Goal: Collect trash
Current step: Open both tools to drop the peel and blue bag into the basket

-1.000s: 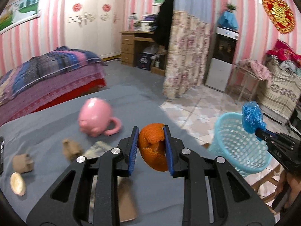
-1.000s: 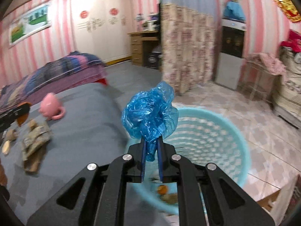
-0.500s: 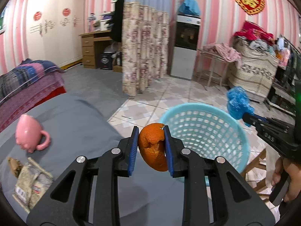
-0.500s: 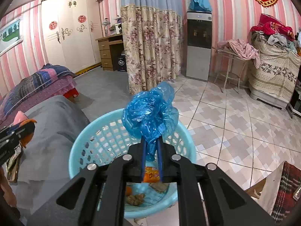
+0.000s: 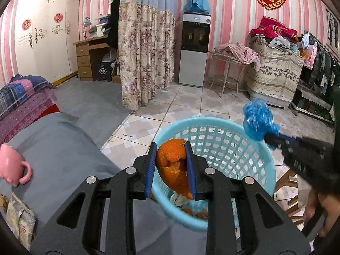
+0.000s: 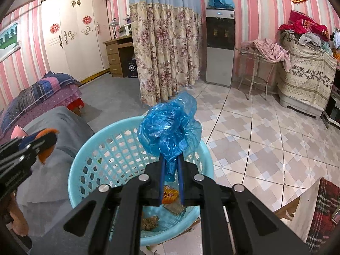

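Both grippers are loaded and poised at the light-blue basket, which stands on the tiled floor just beside the grey-covered table.

Left gripper: jaws narrowed onto a curl of orange peel, pinched flat between the blue pads. Peel hangs over the basket's near rim, tip pointing down into the opening; likely held there so a release drops it straight in.

Right gripper: jaws nearly together, clamped on the twisted tail of a crumpled blue plastic bag. The puffed bulk stands above the fingertips, over the basket's far side. Gripping the neck keeps the wad from unfolding, I judge.

Basket already holds scraps: an orange wrapper, something brown.

Still on the table: pink mug and a flattened packet. Collection is partway, by my reckoning.
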